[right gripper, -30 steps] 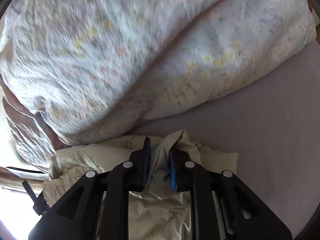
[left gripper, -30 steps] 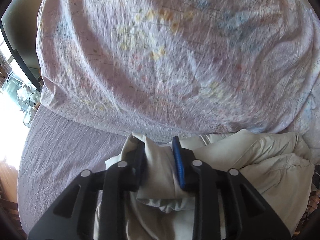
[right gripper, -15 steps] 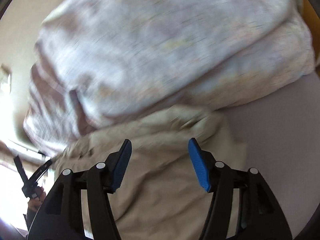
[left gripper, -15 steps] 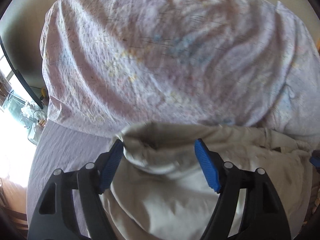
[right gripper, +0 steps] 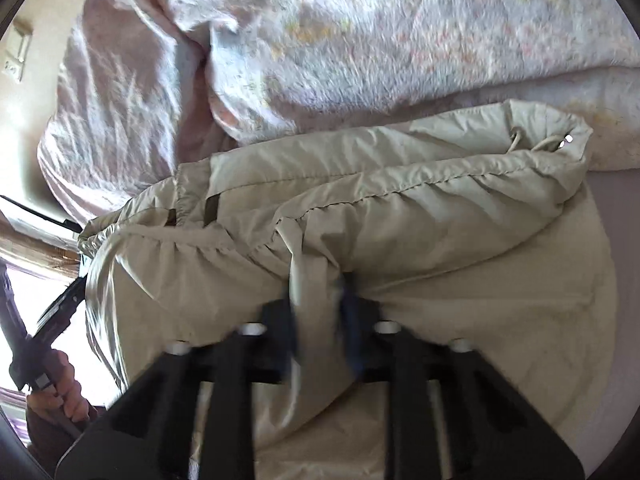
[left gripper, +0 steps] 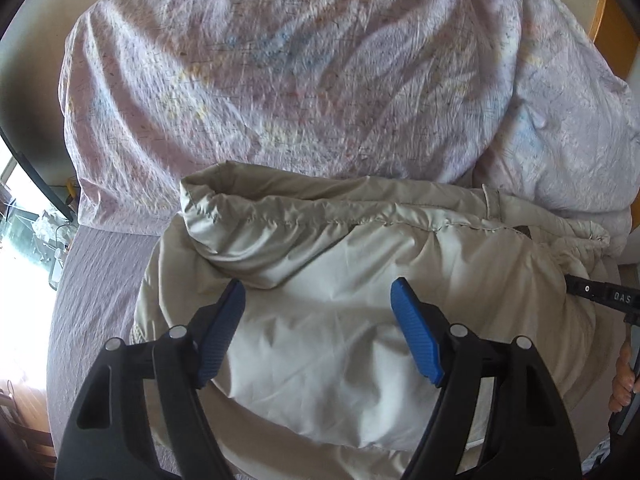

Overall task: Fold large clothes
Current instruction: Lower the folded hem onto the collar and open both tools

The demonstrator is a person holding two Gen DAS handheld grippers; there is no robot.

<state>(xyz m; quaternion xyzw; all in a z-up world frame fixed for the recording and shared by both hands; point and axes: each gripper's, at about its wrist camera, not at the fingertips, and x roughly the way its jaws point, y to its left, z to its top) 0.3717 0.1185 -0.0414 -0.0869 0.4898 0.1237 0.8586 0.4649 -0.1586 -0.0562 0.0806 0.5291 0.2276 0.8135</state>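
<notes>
The beige jacket (left gripper: 360, 280) lies bunched on the bed (left gripper: 92, 280), its gathered hem pushed up against the floral duvet (left gripper: 280, 80) heaped behind it. The left tongs (left gripper: 318, 330) stand wide above the pale middle panel, blue pads clear of the cloth and holding nothing. The right tongs (right gripper: 320, 320) have just been closing and are now pinched narrow on a ridge of jacket fabric between their pads (motion blur hides how deep the bite goes).

What could go wrong from here, as I judge it:
- The right tongs seem to hold only a thin pleat of slick shell fabric. A pull to start the fold may let that pleat slide out, and the jacket would slump back into a heap.
- With only one side gripped and the left tongs free, lifting would drag the garment askew, so the fold line would come out crooked.
- The hem sits tight against the duvet; a sweep upward or toward it could catch the bedding and haul it along.
- The drawcord (right gripper: 536, 145) at the hem's end lies loose and could snag in the tongs or get trapped inside the fold.
- The jacket is puffy and may spring open unless pressed flat.

As for containers, there are none in either view: no basket, box or drawer.
</notes>
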